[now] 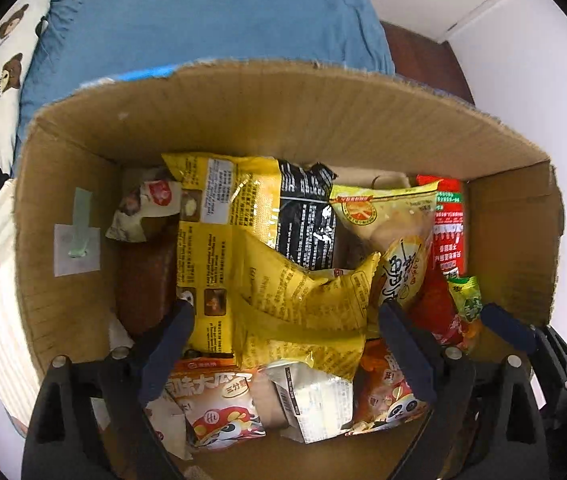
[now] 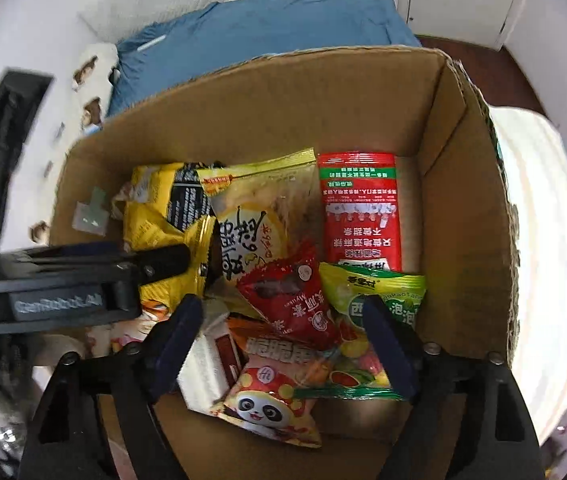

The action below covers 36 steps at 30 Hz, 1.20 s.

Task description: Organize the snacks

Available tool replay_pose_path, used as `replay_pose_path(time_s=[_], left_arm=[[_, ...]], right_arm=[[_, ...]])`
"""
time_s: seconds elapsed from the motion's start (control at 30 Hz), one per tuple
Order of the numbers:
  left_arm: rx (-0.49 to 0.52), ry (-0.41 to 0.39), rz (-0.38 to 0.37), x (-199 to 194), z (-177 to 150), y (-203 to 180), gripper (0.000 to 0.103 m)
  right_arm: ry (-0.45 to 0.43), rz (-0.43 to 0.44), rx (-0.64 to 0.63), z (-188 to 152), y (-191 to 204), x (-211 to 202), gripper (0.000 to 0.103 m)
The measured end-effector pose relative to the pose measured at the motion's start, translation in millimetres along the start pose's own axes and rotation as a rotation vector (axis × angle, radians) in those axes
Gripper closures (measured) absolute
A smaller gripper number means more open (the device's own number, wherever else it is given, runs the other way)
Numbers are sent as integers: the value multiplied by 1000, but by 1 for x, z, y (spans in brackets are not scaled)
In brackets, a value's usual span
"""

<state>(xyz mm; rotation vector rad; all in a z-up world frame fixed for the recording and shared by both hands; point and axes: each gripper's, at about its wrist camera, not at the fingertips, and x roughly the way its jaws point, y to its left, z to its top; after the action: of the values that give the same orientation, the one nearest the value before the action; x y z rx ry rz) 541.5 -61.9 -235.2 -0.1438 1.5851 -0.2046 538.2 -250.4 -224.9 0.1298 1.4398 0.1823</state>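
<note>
Filling most of both views, the cardboard box [image 1: 283, 120] stands with its walls high around a heap of snack packets, and bare floor shows only along its left wall and at the far right corner [image 2: 415, 208]. Behind it lies a blue blanket [image 1: 203, 20] on the bed. From the left, a big yellow bag [image 1: 267, 280] sprawls across the pile and hides much of what lies beneath; a tall red packet [image 2: 357, 208] leans against the back, and a green candy bag [image 2: 375, 300] sits at the right, its lower part cut off by a finger. The left claw [image 1: 287, 320] hangs spread wide over the yellow bag, gripping nothing. The right claw [image 2: 283, 320] is likewise wide apart above a small red packet [image 2: 291, 296] and a panda packet [image 2: 271, 404], empty.
</note>
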Motion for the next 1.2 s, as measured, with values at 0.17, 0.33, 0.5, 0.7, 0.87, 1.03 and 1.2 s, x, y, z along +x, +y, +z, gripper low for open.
replay_pose_path(time_s=[0.17, 0.33, 0.5, 0.7, 0.87, 1.03, 1.2], left_arm=[[-5, -51, 25, -20, -21, 10, 9], [7, -99, 79, -33, -39, 16, 9], [-6, -117, 103, -35, -44, 20, 9], [-1, -163, 100, -45, -62, 19, 9], [2, -246, 116, -68, -88, 16, 9], [8, -353, 146, -96, -124, 10, 9], [15, -436, 156, -120, -166, 0, 9]], right_arm=[[-19, -34, -8, -6, 10, -10, 7], [-40, -71, -9, -16, 13, -25, 7], [-57, -91, -16, -25, 17, -43, 5], [-83, -100, -11, -36, 19, -53, 4], [-137, -98, -14, -56, 20, -72, 4], [-205, -86, -21, -86, 22, -99, 4], [-284, -81, -20, -120, 25, -133, 4]])
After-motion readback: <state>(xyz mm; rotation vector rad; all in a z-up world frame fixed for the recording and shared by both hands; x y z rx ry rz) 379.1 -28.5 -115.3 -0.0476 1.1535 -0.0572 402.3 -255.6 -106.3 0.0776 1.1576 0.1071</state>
